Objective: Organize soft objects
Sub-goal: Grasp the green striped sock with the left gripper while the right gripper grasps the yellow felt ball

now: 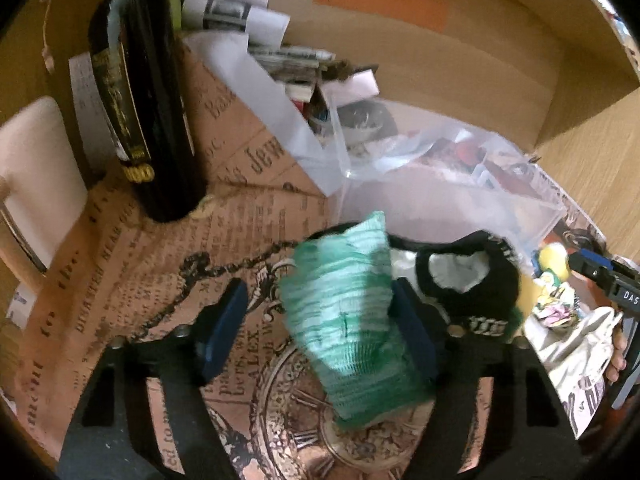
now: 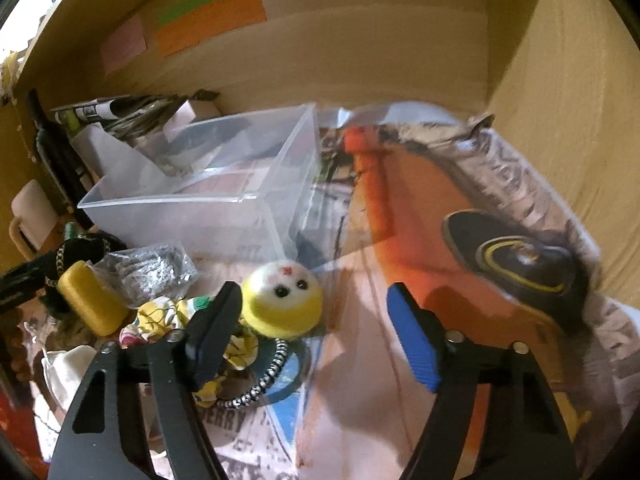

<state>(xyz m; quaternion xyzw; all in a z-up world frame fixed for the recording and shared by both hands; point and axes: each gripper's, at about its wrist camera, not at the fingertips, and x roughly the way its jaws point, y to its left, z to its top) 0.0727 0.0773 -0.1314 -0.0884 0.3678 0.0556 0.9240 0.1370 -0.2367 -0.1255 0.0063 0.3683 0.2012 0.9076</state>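
Observation:
My left gripper (image 1: 320,328) stands open around a rolled green mesh cloth (image 1: 344,312); the cloth leans against the right pad while the left pad is apart from it. A black and white sock (image 1: 468,280) lies just right of it, in front of the clear plastic bin (image 1: 440,196). My right gripper (image 2: 316,332) is open and empty over the printed paper. A yellow and white plush toy (image 2: 286,300) sits near its left finger, beside a floral scrunchie (image 2: 160,316), a yellow sponge (image 2: 92,304) and a striped hair band (image 2: 264,376). The bin also shows in the right wrist view (image 2: 200,208).
A dark wine bottle (image 1: 140,108) stands at the left. Papers and magazines (image 1: 256,40) lean on the back wall. A white mug (image 1: 32,176) is at far left. A white cloth bag (image 1: 576,360) lies at the right. A silver mesh packet (image 2: 148,272) lies by the bin.

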